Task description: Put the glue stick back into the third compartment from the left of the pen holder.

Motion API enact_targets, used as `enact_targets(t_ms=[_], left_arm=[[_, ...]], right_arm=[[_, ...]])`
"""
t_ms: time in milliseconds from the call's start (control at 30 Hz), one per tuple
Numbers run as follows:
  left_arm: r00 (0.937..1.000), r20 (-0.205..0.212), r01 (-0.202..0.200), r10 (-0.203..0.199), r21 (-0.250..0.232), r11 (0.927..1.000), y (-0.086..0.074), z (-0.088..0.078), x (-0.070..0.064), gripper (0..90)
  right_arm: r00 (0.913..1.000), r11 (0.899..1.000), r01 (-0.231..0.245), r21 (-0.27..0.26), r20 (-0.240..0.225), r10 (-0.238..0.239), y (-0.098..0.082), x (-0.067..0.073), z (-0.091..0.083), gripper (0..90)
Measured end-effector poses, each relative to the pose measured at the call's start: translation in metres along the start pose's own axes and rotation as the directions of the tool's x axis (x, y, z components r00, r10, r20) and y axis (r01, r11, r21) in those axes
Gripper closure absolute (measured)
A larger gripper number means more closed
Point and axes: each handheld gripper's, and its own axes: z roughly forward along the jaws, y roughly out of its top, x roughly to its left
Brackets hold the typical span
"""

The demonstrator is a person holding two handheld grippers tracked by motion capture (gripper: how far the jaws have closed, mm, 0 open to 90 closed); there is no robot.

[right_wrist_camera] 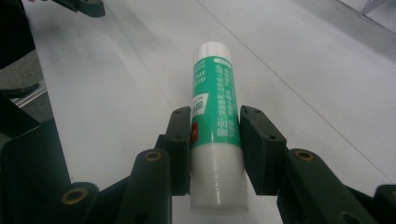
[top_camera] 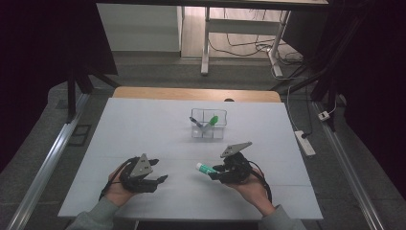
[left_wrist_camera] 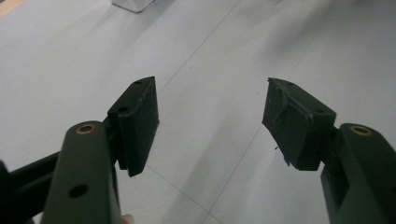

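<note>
Right gripper [right_wrist_camera: 215, 140] clamped its matte black pads against a cylindrical glue stick [right_wrist_camera: 215, 126], green-labelled with smooth white ends, held near the table's [top_camera: 143, 124] right front and pointing left. Left gripper [left_wrist_camera: 210, 121] stood at the near left, jaws wide apart over the pale surface. Farther back sat a clear divided box [top_camera: 208, 123] holding what looked like pens.

Glossy plastic glue stick [right_wrist_camera: 215, 116]; matt white table [top_camera: 143, 124]; apparently clear-plastic tray [top_camera: 208, 123].
</note>
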Motion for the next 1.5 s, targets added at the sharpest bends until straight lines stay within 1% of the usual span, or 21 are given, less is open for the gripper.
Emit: enact_targets(t_ms=[267,500,633,800,900,1033,1067,1500], left_arm=[[0.9999,0.007,-0.009,0.009,0.005,0.9999,0.003,0.004,0.000,34.7],[0.9999,0.010,-0.012,0.012,0.007,0.9999,0.005,0.006,-0.001,34.6],[0.9998,0.014,-0.017,0.017,0.003,0.9999,0.008,0.009,-0.003,34.6],[0.9993,0.020,-0.032,0.032,0.002,0.9995,0.014,0.012,-0.005,34.6],[0.9990,0.023,-0.038,0.038,-0.002,0.9993,0.017,0.014,-0.007,34.6],[0.9986,0.025,-0.046,0.046,-0.001,0.9989,0.020,0.017,-0.007,34.6],[0.9988,0.026,-0.043,0.043,-0.005,0.9991,0.021,0.018,-0.007,34.6],[0.9956,0.047,-0.081,0.082,-0.007,0.9966,0.033,0.029,-0.013,34.1]], right_arm=[[1.0000,1.000,0.000,-0.007,-0.007,-0.001,0.005,0.000,0.004,65.0],[0.9999,1.000,-0.010,-0.009,-0.013,0.010,0.006,-0.002,0.004,65.2],[0.9993,0.999,-0.023,-0.025,-0.030,0.022,0.008,-0.004,0.004,65.2],[0.9975,0.998,-0.039,-0.047,-0.060,0.036,0.012,-0.004,0.003,65.2],[0.9969,0.998,-0.042,-0.053,-0.069,0.038,0.014,-0.005,0.004,65.2],[0.9970,0.998,-0.037,-0.057,-0.070,0.033,0.017,-0.004,0.006,65.2],[0.9971,0.998,-0.034,-0.056,-0.070,0.030,0.017,-0.004,0.006,65.2],[0.9961,0.998,-0.036,-0.056,-0.082,0.032,0.022,-0.002,0.012,65.2]])
